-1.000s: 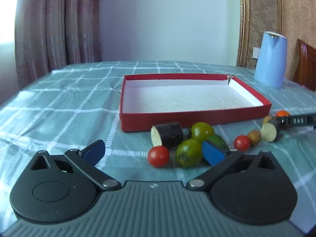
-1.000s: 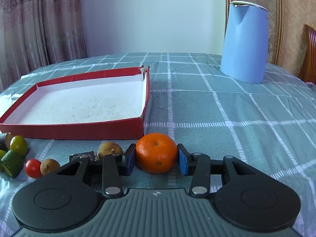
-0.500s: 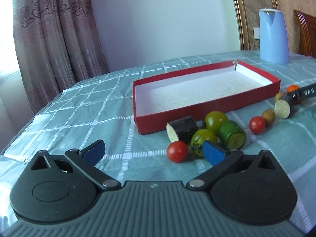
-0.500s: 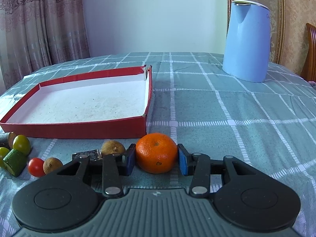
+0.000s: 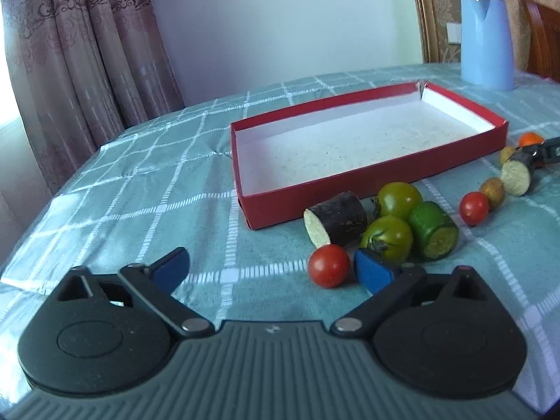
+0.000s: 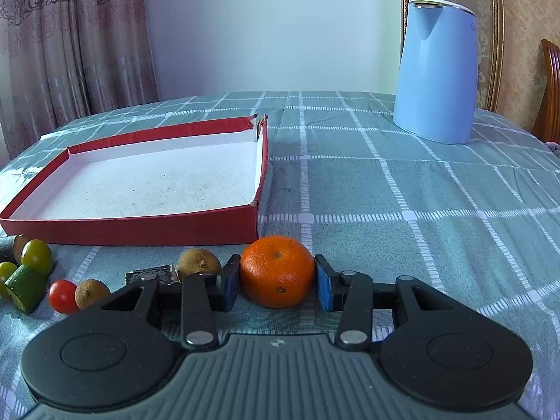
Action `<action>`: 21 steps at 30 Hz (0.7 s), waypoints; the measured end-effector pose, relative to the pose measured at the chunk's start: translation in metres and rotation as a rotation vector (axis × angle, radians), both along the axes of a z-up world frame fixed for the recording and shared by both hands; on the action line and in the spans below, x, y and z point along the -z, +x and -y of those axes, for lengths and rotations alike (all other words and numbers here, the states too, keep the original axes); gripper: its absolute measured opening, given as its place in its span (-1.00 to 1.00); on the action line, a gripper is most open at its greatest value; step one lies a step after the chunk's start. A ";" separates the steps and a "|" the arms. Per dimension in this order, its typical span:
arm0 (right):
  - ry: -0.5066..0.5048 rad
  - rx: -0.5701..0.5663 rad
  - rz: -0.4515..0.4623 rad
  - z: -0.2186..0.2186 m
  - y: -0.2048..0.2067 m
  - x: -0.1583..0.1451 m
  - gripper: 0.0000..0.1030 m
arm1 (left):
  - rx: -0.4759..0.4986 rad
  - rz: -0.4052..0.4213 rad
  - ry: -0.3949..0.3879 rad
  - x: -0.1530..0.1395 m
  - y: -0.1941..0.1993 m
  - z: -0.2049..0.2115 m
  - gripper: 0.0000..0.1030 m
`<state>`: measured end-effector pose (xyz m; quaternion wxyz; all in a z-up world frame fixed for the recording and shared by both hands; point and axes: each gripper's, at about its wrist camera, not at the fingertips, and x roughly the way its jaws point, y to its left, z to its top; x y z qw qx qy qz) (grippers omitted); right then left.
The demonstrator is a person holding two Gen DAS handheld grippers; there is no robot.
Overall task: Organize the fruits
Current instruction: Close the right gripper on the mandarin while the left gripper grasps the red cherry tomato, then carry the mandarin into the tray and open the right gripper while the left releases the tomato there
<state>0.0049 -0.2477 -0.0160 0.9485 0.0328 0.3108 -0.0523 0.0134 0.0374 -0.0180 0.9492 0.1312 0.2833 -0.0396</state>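
My right gripper [image 6: 276, 281] is shut on an orange mandarin [image 6: 277, 270], its blue pads touching both sides, just in front of the red box [image 6: 140, 227]. My left gripper [image 5: 269, 271] is open and empty above the cloth. A red cherry tomato [image 5: 328, 270] lies just inside its right finger [image 5: 372, 274]. Behind that lie a dark eggplant piece [image 5: 337, 217], two green tomatoes [image 5: 388, 238], and a green cucumber piece [image 5: 434, 234]. The empty red box [image 5: 350, 182] shows white inside.
A blue kettle [image 6: 437, 70] stands at the back right. Small brown fruits [image 6: 199, 260] and a red tomato [image 6: 62, 295] lie left of the right gripper. Further fruits [image 5: 490, 192] lie by the box's right end. Curtains hang behind.
The left gripper has swung left and tilted, so the box and fruit pile shifted right in its view. The right gripper lifted slightly with the mandarin held.
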 end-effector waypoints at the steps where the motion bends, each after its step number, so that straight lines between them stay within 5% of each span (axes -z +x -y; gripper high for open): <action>1: 0.000 0.000 0.000 0.000 0.000 0.000 -0.17 | -0.004 -0.016 -0.005 0.002 0.000 0.000 0.81; 5: 0.001 0.000 0.000 0.000 0.000 0.000 -0.17 | -0.004 -0.024 -0.057 0.003 -0.002 -0.004 0.61; 11: 0.002 0.000 0.001 0.000 0.000 0.000 -0.17 | 0.080 -0.042 -0.107 0.000 -0.009 0.004 -0.46; 15: 0.001 0.002 0.001 0.000 0.000 0.000 -0.17 | 0.083 -0.014 -0.051 0.003 -0.014 0.017 -0.54; 21: 0.010 0.007 0.018 0.001 -0.003 -0.002 -0.17 | 0.076 -0.012 -0.097 -0.001 -0.017 0.009 -0.55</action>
